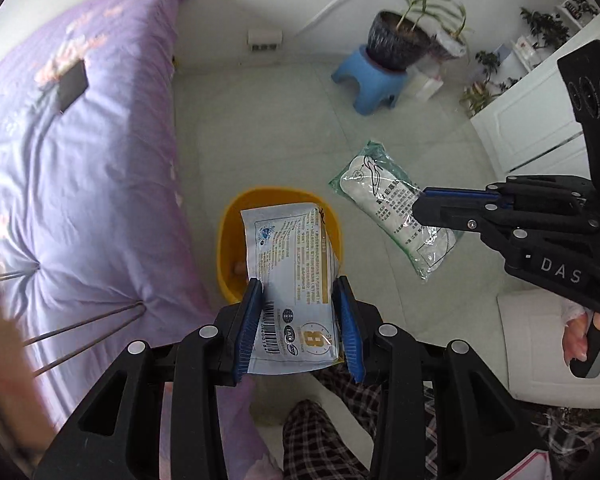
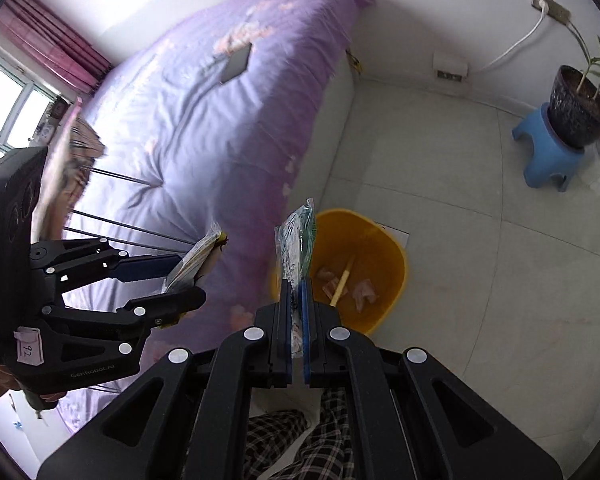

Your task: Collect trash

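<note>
My left gripper (image 1: 296, 288) is shut on a flat white printed packet (image 1: 292, 272), held above the yellow bin (image 1: 230, 240) on the floor. In the right wrist view the left gripper (image 2: 180, 280) holds that packet (image 2: 194, 260) edge-on over the bed side. My right gripper (image 2: 296, 284) is shut on a clear green-and-white plastic bag (image 2: 300, 236), held edge-on just left of the yellow bin (image 2: 388, 248). In the left wrist view the right gripper (image 1: 418, 210) grips that bag (image 1: 384, 200) in the air, right of the bin. The bin holds scraps and a stick (image 2: 342, 280).
A bed with a purple quilt (image 1: 80, 168) fills the left, with a dark flat object (image 1: 70, 88) on it. A blue stool (image 1: 374, 84) bearing a dark plant pot (image 1: 400, 40) stands by the far wall. White cabinets (image 1: 540, 120) are at right. My checked trouser legs (image 1: 320, 432) are below.
</note>
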